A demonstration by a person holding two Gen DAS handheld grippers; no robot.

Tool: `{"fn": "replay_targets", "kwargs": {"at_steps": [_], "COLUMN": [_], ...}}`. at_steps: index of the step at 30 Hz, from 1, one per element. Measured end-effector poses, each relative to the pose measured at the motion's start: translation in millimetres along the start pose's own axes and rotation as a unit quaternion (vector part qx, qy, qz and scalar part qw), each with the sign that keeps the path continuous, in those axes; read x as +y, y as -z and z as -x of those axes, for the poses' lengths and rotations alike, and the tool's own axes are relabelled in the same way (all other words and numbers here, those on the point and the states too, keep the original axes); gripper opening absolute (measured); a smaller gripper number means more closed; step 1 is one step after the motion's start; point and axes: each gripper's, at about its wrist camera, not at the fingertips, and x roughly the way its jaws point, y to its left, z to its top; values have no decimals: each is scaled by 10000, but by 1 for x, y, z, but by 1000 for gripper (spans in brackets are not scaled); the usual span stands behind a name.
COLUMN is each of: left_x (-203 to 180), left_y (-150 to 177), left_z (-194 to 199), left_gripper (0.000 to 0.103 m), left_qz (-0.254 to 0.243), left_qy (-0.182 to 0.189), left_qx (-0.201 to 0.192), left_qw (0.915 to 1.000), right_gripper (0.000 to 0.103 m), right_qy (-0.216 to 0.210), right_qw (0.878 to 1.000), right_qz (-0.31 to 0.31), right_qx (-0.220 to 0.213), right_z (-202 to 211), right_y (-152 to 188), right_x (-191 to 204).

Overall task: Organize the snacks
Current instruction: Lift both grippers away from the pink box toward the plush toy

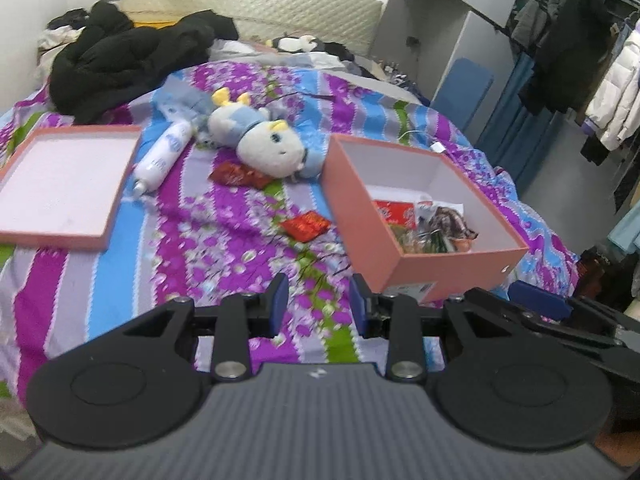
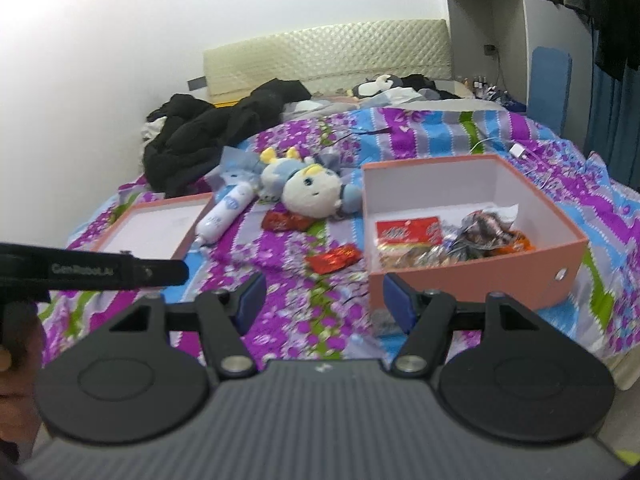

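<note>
Two grippers hover over the bed, both with fingers spread and nothing between them: the left gripper [image 1: 319,304] narrower, the right gripper [image 2: 325,300] wider. Just past them sits the pink box [image 2: 472,276] with snack packets [image 2: 444,240] piled inside. Left of the box, close by, one red snack [image 2: 332,258] lies on the bedspread [image 1: 224,240]. Another red packet [image 2: 285,221] lies farther back-left, touching a plush toy [image 2: 310,188]. Farther left of the box is its lid [image 1: 64,184], with a white bottle [image 1: 162,156] beside it.

I'm getting bright, even room light, soft shadows, motion smear across the bedspread [image 1: 224,216], heavy fisheye bending at the edges, and a washed-out wall [image 2: 100,60].
</note>
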Motion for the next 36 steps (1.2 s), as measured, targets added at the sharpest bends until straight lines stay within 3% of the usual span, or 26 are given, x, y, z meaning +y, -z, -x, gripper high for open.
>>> {"fn": "replay_targets", "kwargs": {"at_steps": [7,16,23,28,36], "left_x": [19,44,65,78,100], "left_y": [28,25,15,6,-16], "left_z": [9,-12,-45,-74,-140], "left_gripper": [38,38,39,47,50], "left_qz": [129,333,391,393,213], "left_qy": [-182,-306,-433,-496,-607], "left_qx": [197,294,484,562,722], "left_qw": [9996,9985,9971,9964,9953], "right_gripper": [67,67,67,66,66], "right_qy": [-190,-177,-228,-260,-250], "right_qw": [9996,9989,9979,9977,9972], "right_qz": [2,203,219,323,458], "right_qx": [192,385,560,534,533], "right_z": [-1,-27,-55,-79,-131], "right_y": [24,28,32,30,17], "right_x": [17,28,33,37,40]}}
